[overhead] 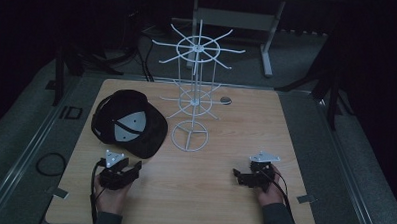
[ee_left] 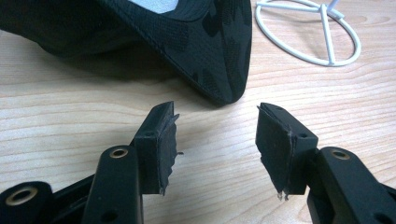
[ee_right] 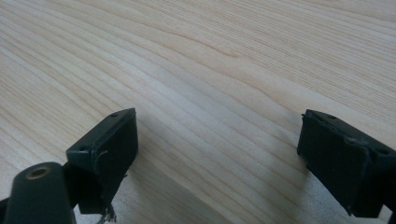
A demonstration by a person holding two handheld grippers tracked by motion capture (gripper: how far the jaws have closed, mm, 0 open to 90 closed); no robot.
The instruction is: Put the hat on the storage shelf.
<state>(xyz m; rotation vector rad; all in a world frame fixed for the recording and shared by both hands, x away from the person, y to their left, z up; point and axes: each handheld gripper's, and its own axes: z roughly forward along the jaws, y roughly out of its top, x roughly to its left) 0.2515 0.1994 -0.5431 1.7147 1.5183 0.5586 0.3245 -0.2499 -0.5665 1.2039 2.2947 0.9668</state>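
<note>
A black cap (overhead: 128,122) lies upside down on the wooden table (overhead: 225,143), left of a white wire display rack (overhead: 193,92). My left gripper (overhead: 134,170) rests near the table's front left, just short of the cap's brim (ee_left: 219,60). Its jaws stand open with bare wood between them, the gripper (ee_left: 217,140) aimed at the brim's tip. My right gripper (overhead: 237,176) sits at the front right, held by a hand. In the right gripper view the gripper (ee_right: 219,158) is open wide over bare wood, nothing between the jaws.
The rack's round base ring (ee_left: 310,32) stands just right of the cap's brim. A small dark round object (overhead: 226,100) lies near the table's far edge. A coiled cable (overhead: 50,163) lies off the table at the left.
</note>
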